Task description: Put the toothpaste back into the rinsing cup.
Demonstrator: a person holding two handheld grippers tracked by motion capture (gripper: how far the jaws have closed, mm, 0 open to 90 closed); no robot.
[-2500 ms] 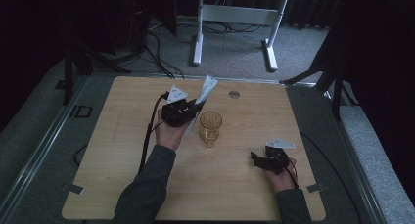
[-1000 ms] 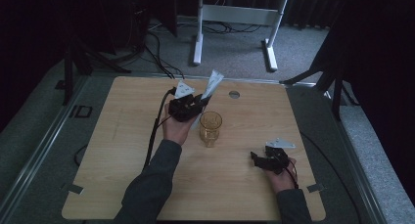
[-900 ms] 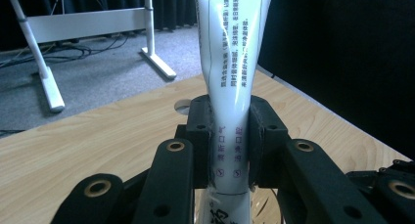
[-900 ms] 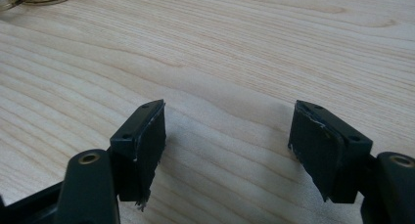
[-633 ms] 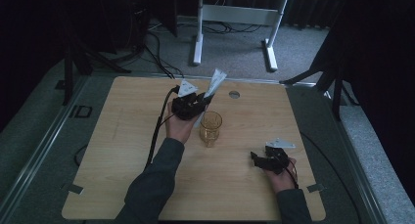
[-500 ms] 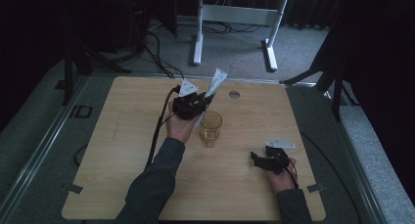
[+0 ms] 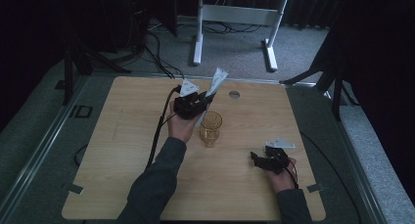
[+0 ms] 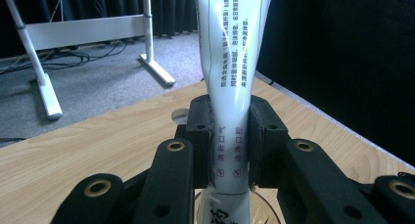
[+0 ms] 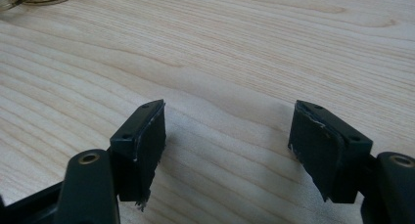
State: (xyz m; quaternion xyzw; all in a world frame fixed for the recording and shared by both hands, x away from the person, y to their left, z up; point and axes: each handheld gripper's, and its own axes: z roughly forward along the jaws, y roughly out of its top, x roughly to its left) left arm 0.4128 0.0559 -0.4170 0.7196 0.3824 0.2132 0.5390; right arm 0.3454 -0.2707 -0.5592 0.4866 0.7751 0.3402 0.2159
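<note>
Here, a long white packet point(image 8: 230, 77) printed with small text stands clamped between the two black jaws of the left gripper point(image 8: 229, 136), its upper part rising well above the pads and its lower end hanging toward the rim of a glass just below. In the high view the same packet point(image 7: 215, 82) slants up and away from the left gripper point(image 7: 192, 104), which is held over the far middle of the wooden table point(image 7: 122, 150). An amber-tinted glass cup point(image 7: 211, 127) stands upright on the table just beside that gripper, on the person's near side of it. The person's left hand point(image 7: 180, 127) wraps the gripper body, and a black cable trails from it down along the sleeve. A small round grommet point(image 7: 234, 94) sits in the tabletop near the far edge. Well apart, near the right front corner, the right gripper point(image 7: 259, 159) rests low at the table, and in its own view its jaws point(image 9: 225, 150) stand wide apart with bare wood between them, holding nothing.
</note>
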